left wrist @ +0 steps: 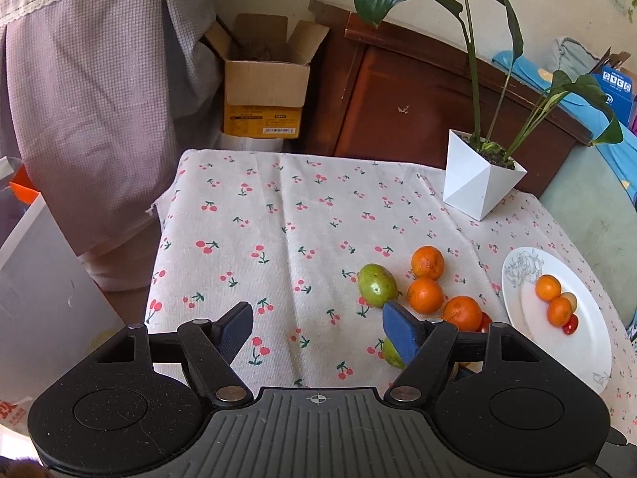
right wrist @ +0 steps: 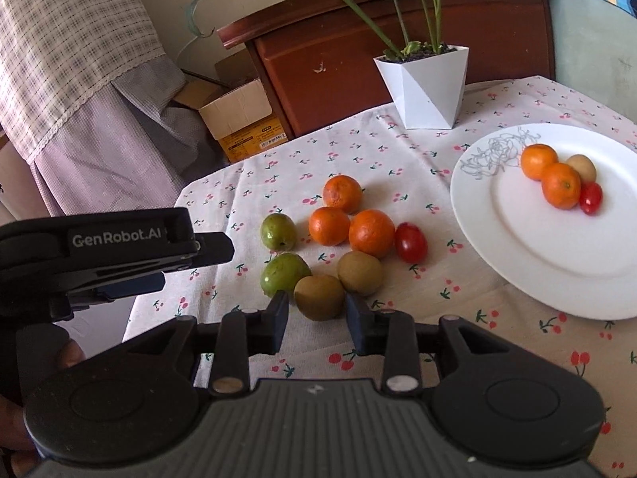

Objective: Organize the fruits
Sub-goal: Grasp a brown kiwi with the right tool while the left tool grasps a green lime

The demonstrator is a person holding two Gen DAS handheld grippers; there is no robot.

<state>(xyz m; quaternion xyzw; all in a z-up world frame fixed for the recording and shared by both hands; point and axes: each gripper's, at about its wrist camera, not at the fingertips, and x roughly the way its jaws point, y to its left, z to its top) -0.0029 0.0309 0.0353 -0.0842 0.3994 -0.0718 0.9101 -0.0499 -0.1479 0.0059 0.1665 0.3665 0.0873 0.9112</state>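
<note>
Right wrist only: two brown fruits (right wrist: 318, 296) near right claw (right wrist: 316, 324).

Cloth (right wrist: 398, 151): woven cotton-like fabric, matt, creased, printed with cherries, covering the desk.
Plate (right wrist: 517, 247): glazed ceramic look, white, glossy, smooth.
Pot (right wrist: 426, 87): white, faceted, smooth, matt, plastic-looking.
Oranges (right wrist: 370, 233): dimpled peel, slight sheen.
Tomato (right wrist: 411, 242): smooth, glossy skin.
Brown fruits (right wrist: 318, 296): dull, rough skin.
Green fruits (right wrist: 278, 232): smooth, faint shine.
Right gripper (right wrist: 316, 320): black matt plastic, ribbed body, metal pivot pins.
Left gripper (left wrist: 316, 328): same black plastic; fingers (left wrist: 400, 332) faced with blue textured pads.
Cabinet (right wrist: 338, 63): varnished red-brown wood, scuffed.
Box (left wrist: 264, 83): corrugated cardboard, matt.
</note>
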